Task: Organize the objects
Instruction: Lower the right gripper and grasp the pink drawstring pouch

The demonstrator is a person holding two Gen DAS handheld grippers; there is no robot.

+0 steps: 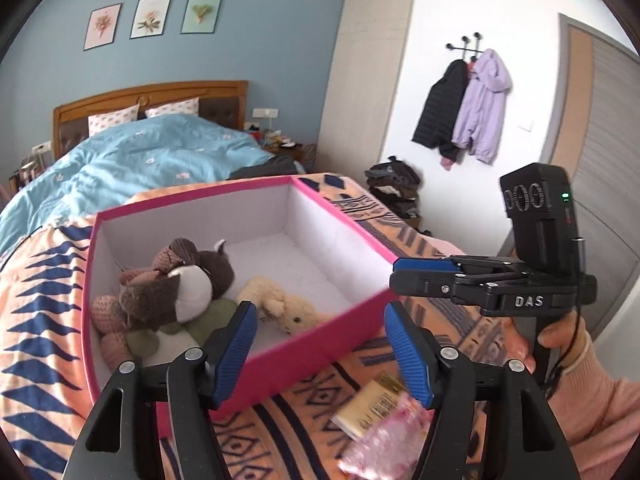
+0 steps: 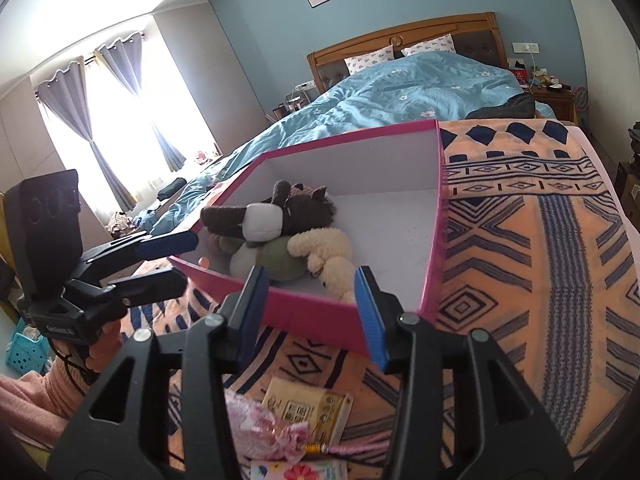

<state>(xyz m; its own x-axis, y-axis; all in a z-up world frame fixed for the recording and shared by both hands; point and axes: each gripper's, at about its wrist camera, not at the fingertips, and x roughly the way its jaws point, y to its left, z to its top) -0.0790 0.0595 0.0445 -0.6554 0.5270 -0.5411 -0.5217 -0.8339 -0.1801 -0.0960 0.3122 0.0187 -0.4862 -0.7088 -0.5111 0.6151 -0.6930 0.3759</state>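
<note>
Pink box (image 1: pixel 320 336) sits on patterned blanket (image 2: pixel 540 240) on the bed, plush toys (image 1: pixel 176 292) piled in its near-left corner. Left gripper (image 1: pixel 320 356) wide apart, empty, over box's near wall. Right gripper (image 2: pixel 308 312) also wide, empty, at the near wall. Yellow packet (image 2: pixel 308 404) and pink pouch (image 2: pixel 264 432) lie on blanket under both grippers.
</note>
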